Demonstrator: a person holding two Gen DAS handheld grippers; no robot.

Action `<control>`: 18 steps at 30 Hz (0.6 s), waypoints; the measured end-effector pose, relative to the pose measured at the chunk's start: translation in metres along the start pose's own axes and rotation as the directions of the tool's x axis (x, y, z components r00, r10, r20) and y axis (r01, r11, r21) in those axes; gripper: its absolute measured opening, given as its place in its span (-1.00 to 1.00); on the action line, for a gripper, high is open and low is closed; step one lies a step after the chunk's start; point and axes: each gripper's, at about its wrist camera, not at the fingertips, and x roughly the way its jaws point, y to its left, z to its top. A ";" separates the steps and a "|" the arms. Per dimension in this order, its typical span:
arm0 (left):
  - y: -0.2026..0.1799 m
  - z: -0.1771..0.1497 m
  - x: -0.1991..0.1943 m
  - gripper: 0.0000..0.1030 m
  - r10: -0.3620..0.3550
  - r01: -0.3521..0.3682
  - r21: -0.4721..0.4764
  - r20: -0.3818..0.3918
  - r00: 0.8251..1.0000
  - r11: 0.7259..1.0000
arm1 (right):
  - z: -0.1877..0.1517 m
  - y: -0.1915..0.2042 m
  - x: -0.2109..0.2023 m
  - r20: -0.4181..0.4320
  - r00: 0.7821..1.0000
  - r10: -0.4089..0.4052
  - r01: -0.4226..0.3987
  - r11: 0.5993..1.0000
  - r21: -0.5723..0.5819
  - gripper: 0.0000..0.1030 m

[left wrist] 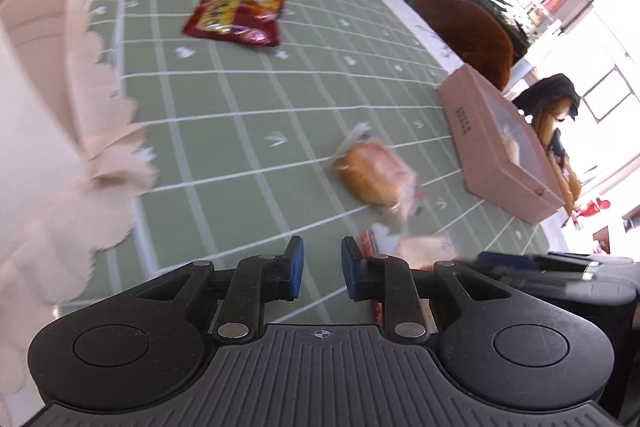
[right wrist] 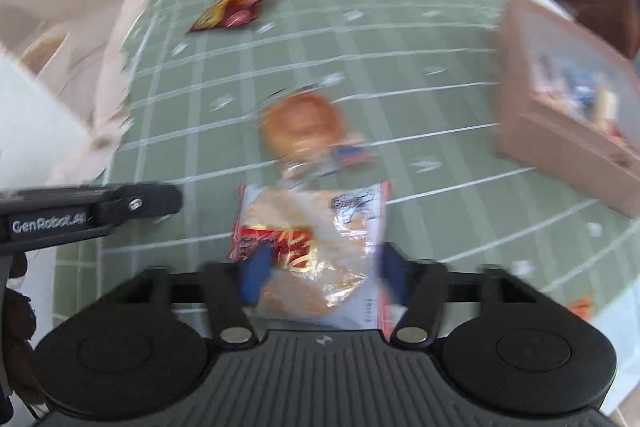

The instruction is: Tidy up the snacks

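Clearly, our right gripper (right wrist: 320, 277) has its blue pads against the sides of the flat cake packet (right wrist: 316, 247) at bottom centre; the jaws look closed on it, though blur hides the contact. We judge it light, crinkly, slippery and crushable, best held across its middle. Our left gripper (left wrist: 319, 269) is nearly shut and empty. Just above lies the wrapped bun (right wrist: 300, 127), then the red pouch (right wrist: 240, 5); the pink box (right wrist: 568, 115) at right looks unobstructed.

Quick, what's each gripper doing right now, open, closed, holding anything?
Left gripper: nearly closed, holding nothing.
Right gripper: closed on the clear red-printed plastic snack packet.
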 end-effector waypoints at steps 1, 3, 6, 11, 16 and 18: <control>-0.005 0.003 0.004 -0.53 -0.006 0.006 0.007 0.005 1.000 1.000 | 0.002 -0.013 -0.003 0.009 0.999 -0.036 0.036 0.999 0.028 -0.29; -0.015 0.009 0.010 -0.53 -0.009 0.009 0.020 0.011 1.000 1.000 | 0.006 -0.042 -0.006 0.013 0.994 -0.112 0.111 0.991 0.081 -0.29; -0.027 0.019 0.018 -0.53 -0.016 0.014 0.034 0.033 0.999 0.999 | 0.007 -0.083 -0.008 -0.012 0.989 -0.147 0.147 0.972 0.184 -0.29; -0.042 0.043 0.038 -0.53 -0.011 0.007 0.071 0.047 0.999 0.997 | -0.008 -0.096 -0.018 0.002 0.998 -0.062 0.060 0.968 0.243 0.29; -0.049 0.052 0.036 -0.53 0.044 -0.047 0.109 0.031 0.999 0.993 | -0.016 -0.043 -0.009 -0.025 0.999 0.026 -0.022 0.989 0.149 0.29; -0.046 0.043 0.031 -0.53 0.077 -0.078 0.116 0.014 0.997 0.990 | -0.016 -0.021 -0.003 -0.037 0.998 0.048 -0.044 0.994 0.099 0.29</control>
